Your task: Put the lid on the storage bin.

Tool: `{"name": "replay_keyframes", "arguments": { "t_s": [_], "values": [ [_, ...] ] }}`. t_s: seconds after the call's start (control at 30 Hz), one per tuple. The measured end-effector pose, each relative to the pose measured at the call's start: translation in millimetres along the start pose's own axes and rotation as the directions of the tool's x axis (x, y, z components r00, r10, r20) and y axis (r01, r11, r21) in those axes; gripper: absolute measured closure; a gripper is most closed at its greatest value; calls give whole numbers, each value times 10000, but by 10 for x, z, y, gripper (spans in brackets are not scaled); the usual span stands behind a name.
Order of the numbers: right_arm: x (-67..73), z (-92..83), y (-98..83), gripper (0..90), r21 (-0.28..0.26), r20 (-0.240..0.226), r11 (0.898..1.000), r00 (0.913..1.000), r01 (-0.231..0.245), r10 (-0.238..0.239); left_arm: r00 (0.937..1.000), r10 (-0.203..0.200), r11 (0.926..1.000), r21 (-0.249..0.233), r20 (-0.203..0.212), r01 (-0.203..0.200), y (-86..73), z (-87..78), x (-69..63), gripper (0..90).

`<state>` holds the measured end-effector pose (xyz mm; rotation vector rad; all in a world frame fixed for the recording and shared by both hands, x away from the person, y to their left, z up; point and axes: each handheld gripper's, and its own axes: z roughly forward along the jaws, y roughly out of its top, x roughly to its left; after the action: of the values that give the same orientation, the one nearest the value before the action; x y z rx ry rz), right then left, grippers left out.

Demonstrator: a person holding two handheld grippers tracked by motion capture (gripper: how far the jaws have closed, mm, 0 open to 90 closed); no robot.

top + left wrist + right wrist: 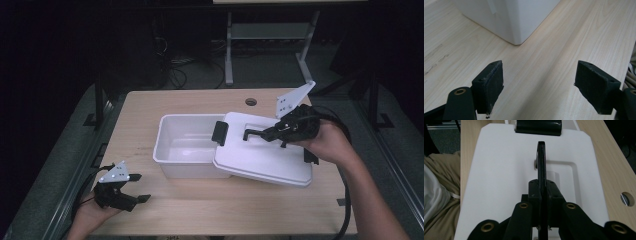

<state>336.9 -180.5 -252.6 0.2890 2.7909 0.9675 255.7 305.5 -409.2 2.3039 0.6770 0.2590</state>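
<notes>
High view: at the near left corner of the table (pixel 165 210), the left hand-held gripper (pixel 136 188) rests low in the person's left hand (pixel 92 212), its jaws spread wide with nothing between them. In the left gripper view the two black pads (pixel 489 85) stand well apart over bare wood, and a corner of the white bin (pixel 519 20) sits farther off, not touching them.

In the middle of the table stands the white bin (pixel 172 145), open on its left part. The white lid (pixel 265 155) lies tilted across the bin's right part, overhanging to the right, with a black latch (pixel 220 133) at its left end and another (pixel 310 157) at its right end.

On the right, the right hand-held gripper (pixel 250 133), held in the right hand (pixel 332 145), is clamped on the lid's black handle (pixel 260 133). The right gripper view shows the jaws pressed together on the thin upright handle (pixel 541 165) above the lid (pixel 499 170), the far latch (pixel 538 127) beyond. A round hole (pixel 251 102) sits at the table's far edge.
</notes>
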Motion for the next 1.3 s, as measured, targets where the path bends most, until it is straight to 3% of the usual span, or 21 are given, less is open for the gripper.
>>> {"name": "replay_keyframes", "arguments": {
  "t_s": [0.93, 1.3],
  "values": [
    [-100, 482, 621, 840, -494, -628, 9936, 9925, 1018, -1048, 9999, -61, 10000, 1, -93, 61, -35, -34, -11, 223],
    [-148, 634, 763, 840, -566, -801, 9923, 9902, 1103, -1146, 10000, -59, 10000, -35, -68, 59, -40, -38, -13, 222]
  ]
}}
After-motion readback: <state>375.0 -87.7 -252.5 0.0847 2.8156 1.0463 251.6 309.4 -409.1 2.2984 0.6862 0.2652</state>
